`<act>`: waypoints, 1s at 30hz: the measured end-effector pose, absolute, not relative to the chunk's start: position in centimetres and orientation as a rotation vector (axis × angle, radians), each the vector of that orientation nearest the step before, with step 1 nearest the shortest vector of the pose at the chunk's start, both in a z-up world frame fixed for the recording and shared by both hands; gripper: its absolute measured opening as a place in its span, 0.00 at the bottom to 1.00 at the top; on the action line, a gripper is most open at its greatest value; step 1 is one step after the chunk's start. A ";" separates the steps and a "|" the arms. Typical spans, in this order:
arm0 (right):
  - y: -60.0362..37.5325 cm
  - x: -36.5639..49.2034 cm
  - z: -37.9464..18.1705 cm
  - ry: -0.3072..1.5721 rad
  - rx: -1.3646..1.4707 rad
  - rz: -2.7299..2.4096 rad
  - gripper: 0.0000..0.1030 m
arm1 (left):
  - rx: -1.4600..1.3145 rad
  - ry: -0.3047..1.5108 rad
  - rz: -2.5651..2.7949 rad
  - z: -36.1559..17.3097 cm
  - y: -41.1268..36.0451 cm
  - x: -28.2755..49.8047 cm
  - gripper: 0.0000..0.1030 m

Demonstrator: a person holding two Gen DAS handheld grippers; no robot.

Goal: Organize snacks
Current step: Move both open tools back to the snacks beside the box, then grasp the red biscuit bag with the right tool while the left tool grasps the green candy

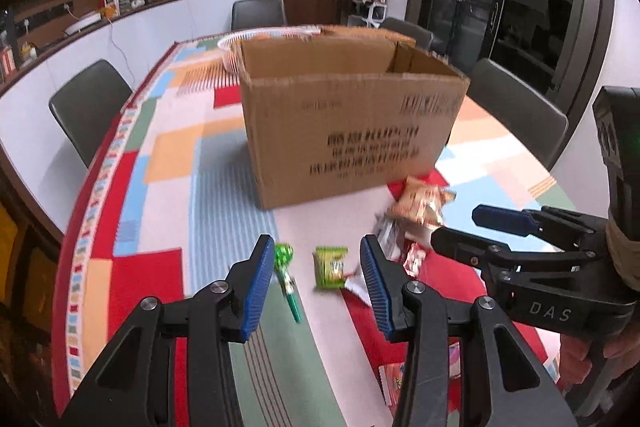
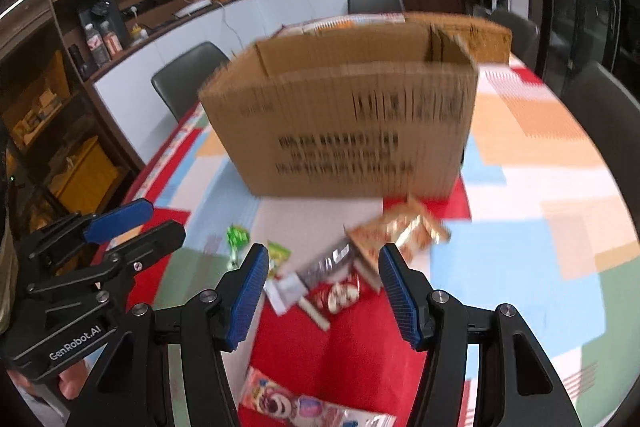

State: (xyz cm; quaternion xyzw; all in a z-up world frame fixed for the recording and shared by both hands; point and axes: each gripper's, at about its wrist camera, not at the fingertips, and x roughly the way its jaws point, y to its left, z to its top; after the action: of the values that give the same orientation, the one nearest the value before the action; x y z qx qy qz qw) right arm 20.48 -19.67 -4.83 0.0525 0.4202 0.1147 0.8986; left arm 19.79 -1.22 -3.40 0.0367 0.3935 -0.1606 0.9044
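Observation:
An open cardboard box [image 1: 344, 131] stands on the table; it also shows in the right wrist view [image 2: 344, 131]. Snacks lie in front of it: a green lollipop [image 1: 286, 269], a green packet [image 1: 330, 266], an orange-brown packet [image 1: 424, 205], a silver packet [image 2: 330, 263], a red-and-white packet [image 2: 340, 297] and a pink packet [image 2: 280, 403]. My left gripper [image 1: 316, 283] is open and empty above the green packet. My right gripper [image 2: 322, 291] is open and empty above the silver and red packets; it also shows in the left wrist view [image 1: 456, 231].
The table wears a colourful patchwork cloth [image 1: 172, 155]. A white basket [image 1: 256, 39] sits behind the box. Dark chairs [image 1: 90, 107] stand around the table. A counter with shelves [image 2: 120, 27] runs along the left wall.

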 end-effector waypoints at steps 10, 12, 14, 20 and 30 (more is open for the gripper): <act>-20.5 21.1 -9.6 1.009 0.215 0.205 0.57 | 0.070 0.890 -0.377 -7.0 -1.5 21.2 0.42; -20.5 21.4 -10.3 1.026 0.235 0.207 0.57 | 0.070 0.899 -0.391 -7.4 -1.6 21.5 0.42; -20.5 21.6 -10.7 1.041 0.253 0.213 0.57 | 0.079 0.903 -0.400 -7.8 -1.8 21.7 0.42; -20.5 22.3 -11.9 1.059 0.275 0.203 0.57 | 0.089 0.926 -0.414 -9.2 -2.1 22.8 0.42; -20.3 23.7 -12.8 1.072 0.265 0.182 0.52 | 0.065 0.978 -0.415 -11.1 -2.9 24.4 0.33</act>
State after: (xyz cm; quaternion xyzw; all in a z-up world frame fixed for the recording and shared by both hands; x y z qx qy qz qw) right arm 23.71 -20.31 -12.75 0.1258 0.5084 0.0865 0.8475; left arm 24.39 -2.94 -11.14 0.0310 0.4664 -0.1979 0.8616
